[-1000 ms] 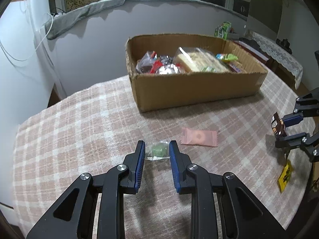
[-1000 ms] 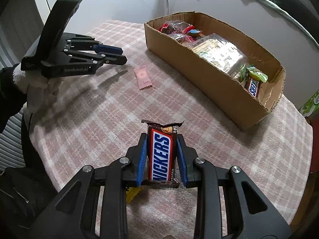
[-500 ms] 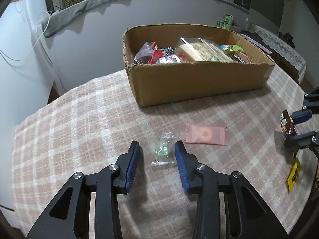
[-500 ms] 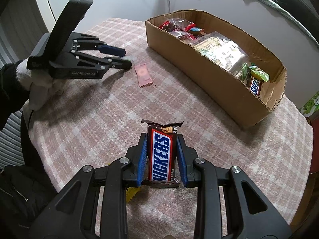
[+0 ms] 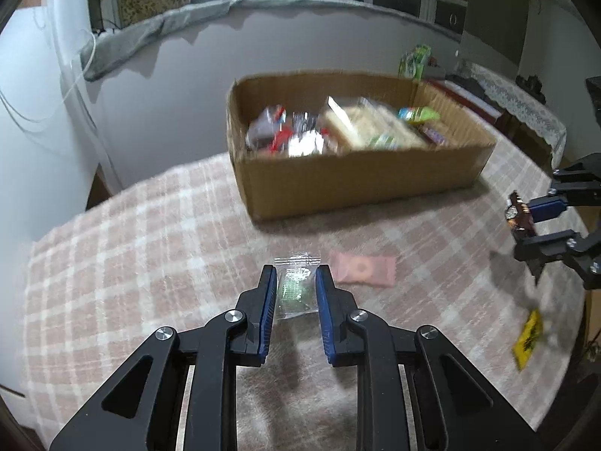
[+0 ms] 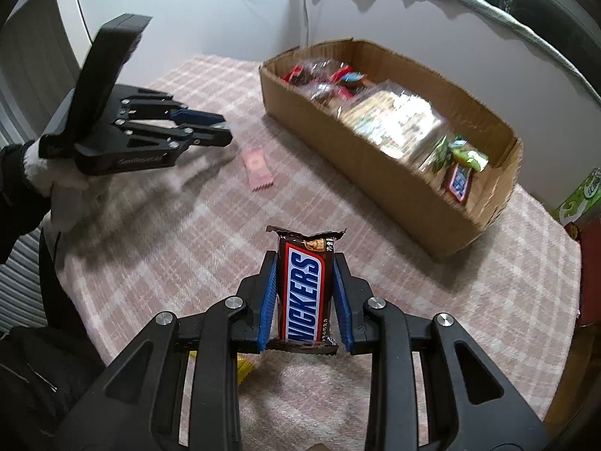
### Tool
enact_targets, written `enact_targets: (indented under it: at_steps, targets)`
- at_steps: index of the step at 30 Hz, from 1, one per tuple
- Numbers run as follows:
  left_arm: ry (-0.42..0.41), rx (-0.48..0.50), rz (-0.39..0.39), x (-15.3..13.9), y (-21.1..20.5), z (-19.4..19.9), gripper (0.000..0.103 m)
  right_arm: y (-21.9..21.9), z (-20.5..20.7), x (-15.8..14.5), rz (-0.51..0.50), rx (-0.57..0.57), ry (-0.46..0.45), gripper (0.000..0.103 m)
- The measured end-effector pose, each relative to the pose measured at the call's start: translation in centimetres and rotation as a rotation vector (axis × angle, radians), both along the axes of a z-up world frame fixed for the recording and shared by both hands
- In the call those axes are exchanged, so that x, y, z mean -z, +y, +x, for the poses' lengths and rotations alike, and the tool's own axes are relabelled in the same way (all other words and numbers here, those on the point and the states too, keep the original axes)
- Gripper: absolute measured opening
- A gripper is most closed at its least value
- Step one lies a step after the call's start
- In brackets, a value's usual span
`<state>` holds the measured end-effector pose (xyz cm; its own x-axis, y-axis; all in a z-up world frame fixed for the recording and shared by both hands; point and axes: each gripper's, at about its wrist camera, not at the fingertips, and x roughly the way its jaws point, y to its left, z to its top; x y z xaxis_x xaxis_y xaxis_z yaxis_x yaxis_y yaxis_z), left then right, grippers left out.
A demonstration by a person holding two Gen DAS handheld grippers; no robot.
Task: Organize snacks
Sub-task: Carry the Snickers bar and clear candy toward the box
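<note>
A small green candy in a clear wrapper [image 5: 295, 295] sits between the blue pads of my left gripper [image 5: 296, 270]. The jaws are closing on it, and the pads press its sides just above the checked tablecloth. Seen from the right wrist view, the left gripper [image 6: 223, 131] hovers low over the cloth, and the candy is hidden there. My right gripper [image 6: 304, 259] is shut on a Snickers bar [image 6: 306, 289], held upright above the table. The left wrist view shows the right gripper [image 5: 541, 221] and the Snickers bar [image 5: 518, 216] at the right edge. An open cardboard box [image 5: 357, 184] with several snacks stands behind.
A pink packet [image 5: 362, 270] lies flat just right of the left gripper, also seen as the pink packet [image 6: 259, 171]. A yellow packet [image 5: 527, 338] lies near the table's right edge. A gloved hand and dark sleeve [image 6: 64, 188] hold the left gripper. A green pack [image 6: 586, 195] stands beyond the box.
The left jaws spread wider around the green candy, then closed onto it. The right gripper kept still with the Snickers bar in it.
</note>
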<state>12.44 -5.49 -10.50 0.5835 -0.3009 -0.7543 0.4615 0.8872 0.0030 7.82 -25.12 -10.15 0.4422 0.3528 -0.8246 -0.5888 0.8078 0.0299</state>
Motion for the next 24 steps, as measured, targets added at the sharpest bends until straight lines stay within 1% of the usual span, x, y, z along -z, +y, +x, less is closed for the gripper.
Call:
enact_targets:
  at_steps: [7,11,17,24]
  targets:
    - [-0.095,0.009,-0.018,-3.9,-1.0,0.0,0.019,-0.8,1.2,-2.6,0.021,0.027,-0.052,0.029]
    - [-0.134,0.022,-0.02,-5.3,-1.8,0.3,0.019,-1.4,1.9,-4.2,0.024,0.048,-0.088,0.029]
    - [-0.171,0.035,-0.036,-6.7,-3.0,1.1,0.019,-2.2,3.4,-6.3,0.031,0.076,-0.131,0.029]
    - [-0.192,0.052,-0.039,-7.6,-4.3,1.7,0.019,-2.8,5.1,-7.3,0.022,0.105,-0.156,0.029]
